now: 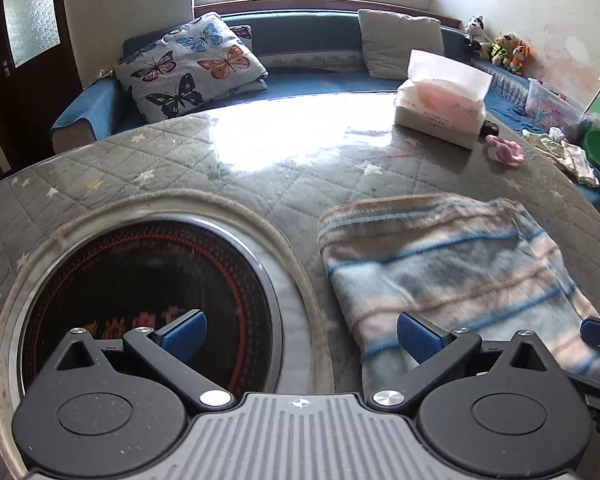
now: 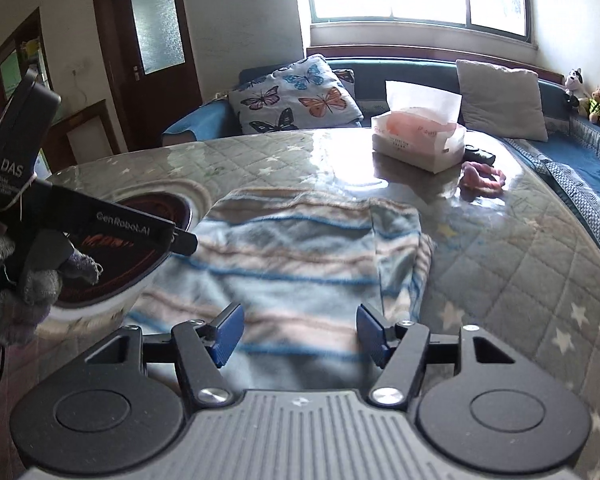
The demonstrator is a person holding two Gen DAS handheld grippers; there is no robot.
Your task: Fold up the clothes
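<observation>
One striped garment lies on the table, between the round stove plate and the table's right part, already doubled over with a narrower flap lying along its right side. Both tongs gape wide with nothing between the pads: the left tongs hover at the near left corner of the cloth, the right tongs above its near edge. As I judge it, the soft fleece could slip or bunch if only the top layer is pinched, and the left edge lies just beside the stove plate, so a tug might drag it over that. Counted: one garment, two tongs, one tissue pack, one pink bundle.
</observation>
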